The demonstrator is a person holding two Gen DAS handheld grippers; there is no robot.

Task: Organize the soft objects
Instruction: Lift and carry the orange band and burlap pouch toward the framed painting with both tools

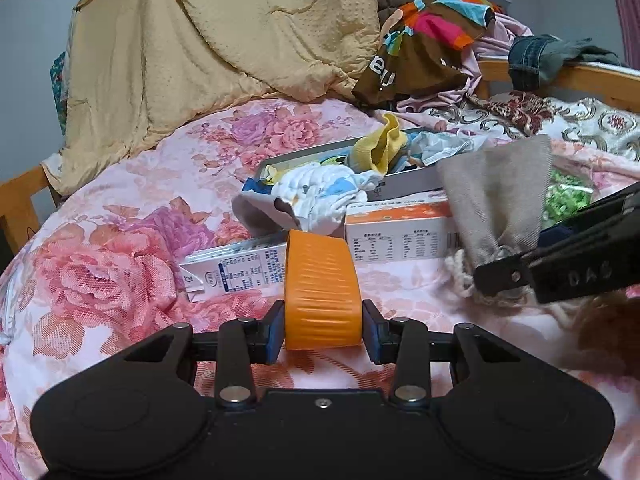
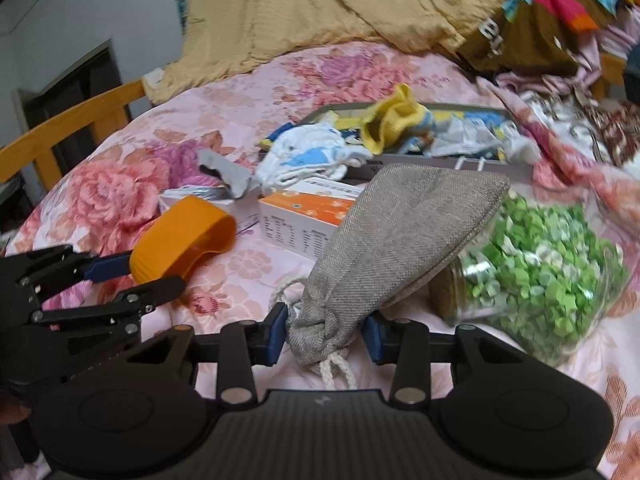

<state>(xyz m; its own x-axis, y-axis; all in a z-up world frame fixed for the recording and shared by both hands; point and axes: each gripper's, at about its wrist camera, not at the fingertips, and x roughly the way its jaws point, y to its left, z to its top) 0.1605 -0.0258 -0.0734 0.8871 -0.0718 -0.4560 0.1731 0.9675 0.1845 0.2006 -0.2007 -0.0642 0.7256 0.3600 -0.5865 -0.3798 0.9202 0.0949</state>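
My left gripper (image 1: 323, 330) is shut on an orange ribbed soft band (image 1: 320, 292), held just above the floral bedspread; it also shows in the right wrist view (image 2: 184, 236) at the left. My right gripper (image 2: 325, 338) is shut on the tied neck of a grey drawstring pouch (image 2: 400, 236), which sticks up and away from the fingers; the pouch also shows in the left wrist view (image 1: 496, 196) at the right. A shallow grey box (image 1: 408, 180) further back holds a yellow sock (image 1: 380, 148), a white patterned cloth (image 1: 320, 192) and other soft items.
Two cartons lie in front of the box: an orange-white one (image 1: 396, 232) and a white-blue one (image 1: 236, 268). A glass jar of green paper stars (image 2: 540, 276) lies at the right. A tan quilt (image 1: 220, 40) and piled clothes (image 1: 432, 48) fill the back. A wooden bed rail (image 2: 72, 128) runs on the left.
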